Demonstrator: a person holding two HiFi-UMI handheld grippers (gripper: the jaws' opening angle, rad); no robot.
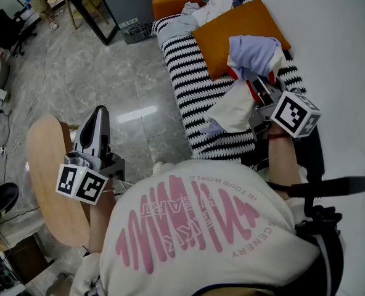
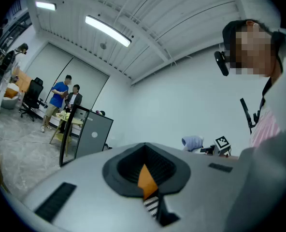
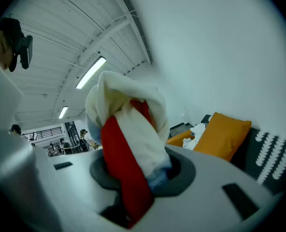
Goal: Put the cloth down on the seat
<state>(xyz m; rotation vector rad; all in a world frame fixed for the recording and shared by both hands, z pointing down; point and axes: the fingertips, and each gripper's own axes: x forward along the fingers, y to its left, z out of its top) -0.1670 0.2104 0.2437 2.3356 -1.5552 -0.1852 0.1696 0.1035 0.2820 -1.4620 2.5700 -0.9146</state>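
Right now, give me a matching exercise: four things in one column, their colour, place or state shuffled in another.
1 cloth
2 cushion
3 left gripper
4 table

a orange
b holds nothing
c clamped in the right gripper
d round, wooden

Pairs: 1-c, 2-a, 3-b, 4-d.
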